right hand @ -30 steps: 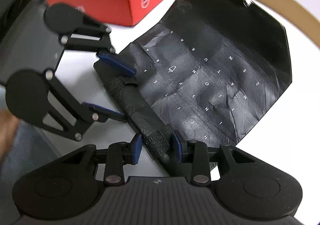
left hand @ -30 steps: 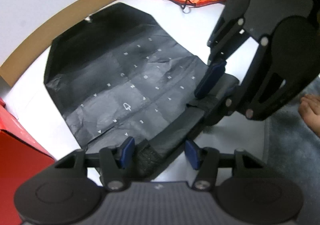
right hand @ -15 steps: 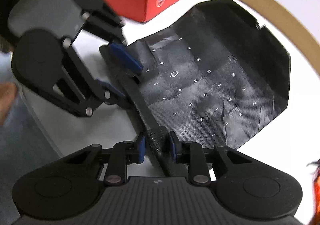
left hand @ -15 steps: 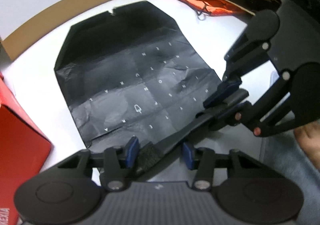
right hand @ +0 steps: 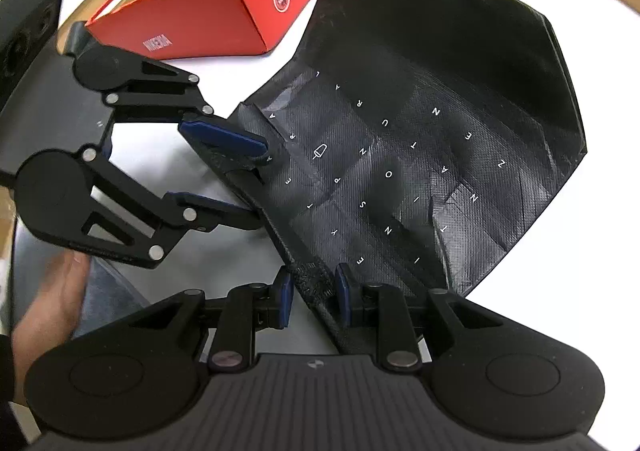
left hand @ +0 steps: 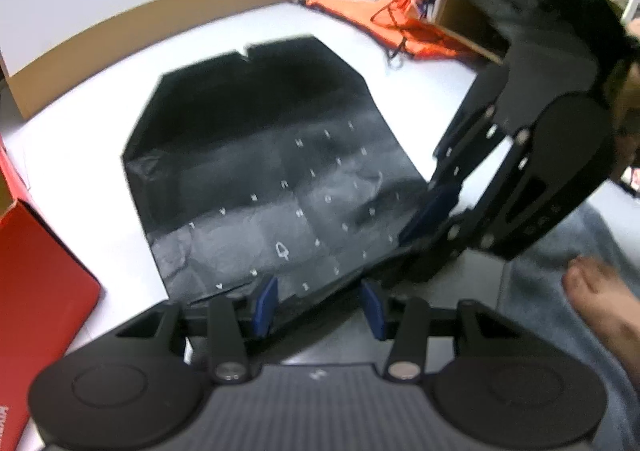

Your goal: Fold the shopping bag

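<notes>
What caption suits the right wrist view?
Both grippers, right and left, at the black bag's near edge, red box behind.
</notes>
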{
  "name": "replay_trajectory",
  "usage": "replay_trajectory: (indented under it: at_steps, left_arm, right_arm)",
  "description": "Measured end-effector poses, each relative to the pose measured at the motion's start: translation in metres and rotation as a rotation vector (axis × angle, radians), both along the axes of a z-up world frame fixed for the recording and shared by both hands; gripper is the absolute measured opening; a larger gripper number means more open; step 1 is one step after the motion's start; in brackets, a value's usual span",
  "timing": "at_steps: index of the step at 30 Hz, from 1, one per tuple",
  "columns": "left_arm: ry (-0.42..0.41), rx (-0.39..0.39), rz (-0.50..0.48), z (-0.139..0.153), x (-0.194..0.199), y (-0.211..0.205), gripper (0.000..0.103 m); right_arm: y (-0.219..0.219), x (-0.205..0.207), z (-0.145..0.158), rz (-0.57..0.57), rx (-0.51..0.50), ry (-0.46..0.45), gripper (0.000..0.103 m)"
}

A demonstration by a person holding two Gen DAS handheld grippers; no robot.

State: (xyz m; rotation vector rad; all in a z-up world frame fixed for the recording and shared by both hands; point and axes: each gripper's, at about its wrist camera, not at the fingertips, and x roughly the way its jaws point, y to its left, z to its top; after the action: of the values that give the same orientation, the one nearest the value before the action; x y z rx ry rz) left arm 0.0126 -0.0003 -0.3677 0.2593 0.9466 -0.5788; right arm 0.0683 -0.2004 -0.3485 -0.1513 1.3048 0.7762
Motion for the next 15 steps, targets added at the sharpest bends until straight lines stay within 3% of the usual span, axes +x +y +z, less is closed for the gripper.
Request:
replay_trajectory:
  at_steps: [15]
  left_arm:
    - [0.016, 0.051, 0.007, -0.006, 0.026, -0.02, 0.047]
  right_arm:
    - [0.003, 0.011, -0.009, -0.083, -0.003, 0.013, 0.026]
